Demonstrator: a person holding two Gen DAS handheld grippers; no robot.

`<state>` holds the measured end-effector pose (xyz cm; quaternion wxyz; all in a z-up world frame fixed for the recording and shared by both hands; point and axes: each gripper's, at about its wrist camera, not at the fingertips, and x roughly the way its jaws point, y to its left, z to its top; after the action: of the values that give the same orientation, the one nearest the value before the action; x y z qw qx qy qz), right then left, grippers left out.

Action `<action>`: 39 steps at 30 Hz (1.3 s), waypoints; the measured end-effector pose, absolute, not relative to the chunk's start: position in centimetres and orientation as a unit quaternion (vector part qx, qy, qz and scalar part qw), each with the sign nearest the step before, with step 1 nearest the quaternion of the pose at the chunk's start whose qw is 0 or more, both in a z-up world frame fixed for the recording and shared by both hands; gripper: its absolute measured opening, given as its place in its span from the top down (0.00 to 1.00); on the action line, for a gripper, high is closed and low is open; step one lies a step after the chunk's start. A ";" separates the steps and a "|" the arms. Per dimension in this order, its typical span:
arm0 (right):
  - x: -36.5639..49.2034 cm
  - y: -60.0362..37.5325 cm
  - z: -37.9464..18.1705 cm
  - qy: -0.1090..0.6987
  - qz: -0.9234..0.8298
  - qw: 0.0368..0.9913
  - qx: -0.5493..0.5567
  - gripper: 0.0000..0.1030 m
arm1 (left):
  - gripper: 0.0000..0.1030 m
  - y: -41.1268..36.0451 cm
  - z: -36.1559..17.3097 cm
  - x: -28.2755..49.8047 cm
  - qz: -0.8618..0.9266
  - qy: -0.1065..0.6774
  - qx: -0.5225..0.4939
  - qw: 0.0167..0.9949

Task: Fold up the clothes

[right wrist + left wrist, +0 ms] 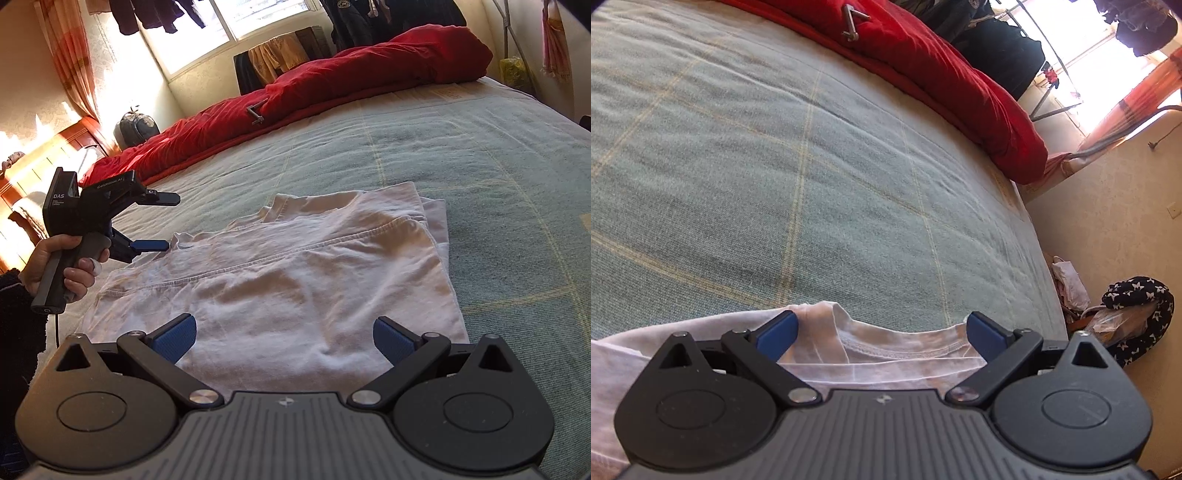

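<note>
From the left wrist camera, the left gripper (882, 332) hangs low over the edge of a white T-shirt (886, 350) on a pale green checked bedspread (812, 166), its blue pads spread wide to either side of the stitched collar and closed on nothing; a rolled red quilt (942, 74) lies along the far side of the bed, and a star-print cloth (1137, 306) sits on the floor beyond the mattress corner. From the right wrist camera, the right gripper (284, 338) is likewise wide open and empty, poised above the near edge of the same shirt (295, 277), which lies flat near the middle of the bed with at least one layer already turned over, a hem seam running across its top and a second edge showing beneath on the right. At the left of this view a hand (59, 262) holds the other tool, its tips parted at the collar end. The fold appears partly done: the garment looks narrowed, but further folds and a final tidy seem to remain.
</note>
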<state>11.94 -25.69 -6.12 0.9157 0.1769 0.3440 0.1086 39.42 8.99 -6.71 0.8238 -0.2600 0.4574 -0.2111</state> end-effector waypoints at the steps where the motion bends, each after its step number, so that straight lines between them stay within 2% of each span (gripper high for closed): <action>1: 12.1 -25.9 -5.8 0.341 0.113 0.916 0.181 0.00 | 0.06 9.1 -6.0 38.7 -0.214 0.454 -0.250 0.828; 5: 14.6 -26.8 -3.9 0.322 0.151 0.911 0.211 0.00 | 0.05 9.4 -3.1 35.0 -0.218 0.435 -0.192 0.852; 10: 21.8 -27.5 -2.3 0.330 0.185 0.890 0.255 0.00 | 0.05 9.2 -1.7 31.2 -0.208 0.414 -0.110 0.879; 18: 31.5 -27.4 -7.6 0.408 0.155 0.835 0.335 0.00 | 0.05 9.8 -3.0 28.0 -0.208 0.424 -0.079 0.878; 22: 33.4 -26.9 -8.5 0.391 0.151 0.853 0.311 0.00 | 0.05 10.1 -3.6 27.7 -0.207 0.428 -0.069 0.877; 26: 32.3 -27.2 -6.2 0.375 0.096 0.879 0.278 0.00 | 0.05 10.6 -3.8 27.3 -0.188 0.424 -0.047 0.885; 32: 25.5 -28.0 -4.8 0.398 0.138 0.861 0.285 0.00 | 0.05 10.9 -3.7 24.6 -0.210 0.406 -0.042 0.888; 39: 18.8 -27.0 -7.1 0.401 0.108 0.878 0.239 0.00 | 0.05 12.4 -5.9 22.7 -0.229 0.403 -0.071 0.883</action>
<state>18.76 -27.03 -7.10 0.8779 0.2389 0.4006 0.1080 22.69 12.38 -5.94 0.8831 -0.0714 0.4031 -0.2293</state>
